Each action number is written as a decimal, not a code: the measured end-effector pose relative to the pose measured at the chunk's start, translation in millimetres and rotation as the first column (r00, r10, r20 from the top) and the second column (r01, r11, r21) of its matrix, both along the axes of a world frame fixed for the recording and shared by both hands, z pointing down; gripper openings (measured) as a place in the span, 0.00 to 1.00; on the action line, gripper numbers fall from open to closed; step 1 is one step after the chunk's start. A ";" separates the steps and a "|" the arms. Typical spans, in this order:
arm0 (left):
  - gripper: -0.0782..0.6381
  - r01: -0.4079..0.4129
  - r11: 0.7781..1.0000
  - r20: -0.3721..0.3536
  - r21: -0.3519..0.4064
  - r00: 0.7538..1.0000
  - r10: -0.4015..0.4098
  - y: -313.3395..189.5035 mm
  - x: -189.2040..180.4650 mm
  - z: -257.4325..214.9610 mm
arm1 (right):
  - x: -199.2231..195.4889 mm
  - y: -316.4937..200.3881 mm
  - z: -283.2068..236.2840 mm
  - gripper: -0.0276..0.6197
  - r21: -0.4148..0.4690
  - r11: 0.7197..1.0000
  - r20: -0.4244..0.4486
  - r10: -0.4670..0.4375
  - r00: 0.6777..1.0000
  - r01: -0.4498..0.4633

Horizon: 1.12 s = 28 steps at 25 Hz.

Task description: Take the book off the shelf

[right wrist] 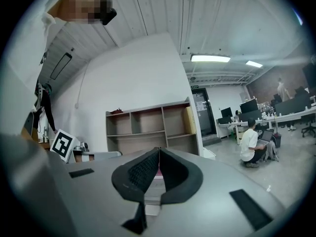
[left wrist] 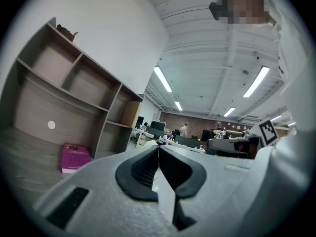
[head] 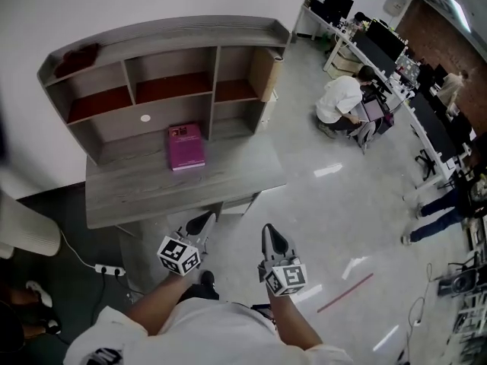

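While the pink book [head: 186, 146] lies flat on the desk [head: 137, 196], close to its back edge at the foot of the shelf unit [head: 171, 36], the left gripper [head: 202, 223] and right gripper [head: 272, 239] hover off the desk's front edge, well apart from the book. Each has its fingers pressed together on nothing.

The book [head: 186, 145] lies flat on the desk [head: 144, 196], in front of the shelf [head: 167, 55]; the left gripper [head: 201, 221] and right gripper [head: 271, 233] are side by side before the desk; a person [head: 342, 101] crouches right of the shelf.
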<state>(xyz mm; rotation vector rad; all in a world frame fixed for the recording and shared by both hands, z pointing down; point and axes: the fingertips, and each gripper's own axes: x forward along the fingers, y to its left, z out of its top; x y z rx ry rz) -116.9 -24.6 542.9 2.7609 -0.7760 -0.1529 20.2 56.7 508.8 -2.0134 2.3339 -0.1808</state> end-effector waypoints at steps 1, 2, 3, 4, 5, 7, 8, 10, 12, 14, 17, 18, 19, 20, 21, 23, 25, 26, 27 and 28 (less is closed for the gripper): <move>0.13 -0.005 1.000 -0.006 -0.004 1.000 0.005 -5.9 1.6 -0.9 | 1.1 -5.1 -2.8 0.07 0.003 1.000 -0.002 0.002 1.000 -0.002; 0.13 -0.011 1.000 -0.010 -0.011 1.000 0.011 -11.7 2.9 -1.2 | 1.8 -8.7 -5.4 0.07 0.006 1.000 -0.006 0.005 1.000 -0.005; 0.13 -0.018 1.000 -0.012 -0.018 1.000 0.018 -17.0 4.3 -0.6 | 2.4 -10.7 -7.5 0.07 0.008 1.000 -0.010 0.008 1.000 -0.008; 0.13 -0.022 0.999 -0.012 -0.024 1.000 0.021 -21.6 6.0 0.4 | 3.2 -11.4 -9.1 0.07 0.008 1.000 -0.016 0.008 1.000 -0.007; 0.13 -0.022 0.999 -0.012 -0.027 1.000 0.022 -25.9 8.1 1.6 | 4.4 -11.8 -9.8 0.07 0.008 1.000 -0.023 0.004 1.000 -0.004; 0.13 -0.015 0.999 -0.016 -0.034 1.000 0.015 -35.5 13.4 3.5 | 10.2 -15.5 -11.0 0.07 0.011 1.000 -0.040 -0.001 0.999 0.001; 0.13 -0.012 0.999 -0.019 -0.036 1.000 0.011 -41.1 17.2 3.7 | 15.4 -19.4 -12.2 0.07 0.018 1.000 -0.042 0.007 0.999 -0.006; 0.13 -0.010 0.999 -0.023 -0.038 1.000 0.009 -52.0 26.0 2.3 | 26.9 -29.6 -14.9 0.07 0.030 0.999 -0.027 0.028 0.999 -0.027; 0.13 -0.010 0.999 -0.027 -0.034 1.000 0.009 -62.6 34.6 -1.4 | 34.2 -42.0 -17.3 0.07 0.043 0.999 -0.014 0.028 1.000 -0.027; 0.13 -0.006 1.000 -0.028 -0.024 1.000 0.005 -74.2 42.9 -5.3 | 40.6 -56.2 -17.9 0.07 0.055 0.998 -0.008 0.017 1.000 -0.016; 0.13 0.005 1.000 -0.024 -0.004 1.000 -0.006 -91.7 58.2 -8.9 | 53.8 -79.3 -15.6 0.07 0.069 0.998 0.004 -0.003 1.000 0.003; 0.13 0.012 1.000 -0.020 0.005 1.000 -0.012 -98.7 63.5 -10.2 | 57.9 -88.3 -15.0 0.07 0.075 0.997 0.005 -0.014 1.000 0.014; 0.13 0.022 1.000 -0.016 0.013 1.000 -0.022 -106.8 68.4 -11.4 | 61.7 -98.2 -14.8 0.07 0.079 0.997 0.005 -0.027 1.000 0.026; 0.13 0.034 0.999 -0.013 0.019 0.999 -0.033 -115.4 73.0 -12.6 | 65.5 -108.5 -15.2 0.07 0.083 0.996 0.004 -0.041 0.999 0.040; 0.13 0.046 0.999 -0.011 0.023 0.999 -0.046 -124.2 77.5 -13.5 | 70.1 -118.7 -16.5 0.07 0.088 0.995 0.003 -0.054 0.999 0.054; 0.13 0.064 0.998 -0.004 0.030 0.998 -0.064 -140.6 88.7 -14.6 | 83.0 -137.5 -21.7 0.07 0.103 0.992 0.000 -0.073 0.997 0.072; 0.13 0.066 0.997 0.005 0.032 0.998 -0.066 -153.7 102.7 -15.2 | 99.6 -153.4 -26.1 0.07 0.117 0.990 0.005 -0.078 0.997 0.077; 0.13 0.064 0.997 0.010 0.031 0.998 -0.064 -158.8 110.0 -15.5 | 108.1 -160.4 -26.8 0.07 0.122 0.990 0.009 -0.078 0.997 0.076; 0.13 0.063 0.998 0.016 0.031 0.998 -0.063 -163.2 117.0 -16.3 | 116.2 -167.1 -27.0 0.07 0.125 0.989 0.014 -0.078 0.997 0.075; 0.13 0.066 0.997 0.021 0.033 0.998 -0.067 -167.4 123.2 -18.3 | 123.7 -173.8 -27.0 0.07 0.127 0.989 0.019 -0.080 0.997 0.077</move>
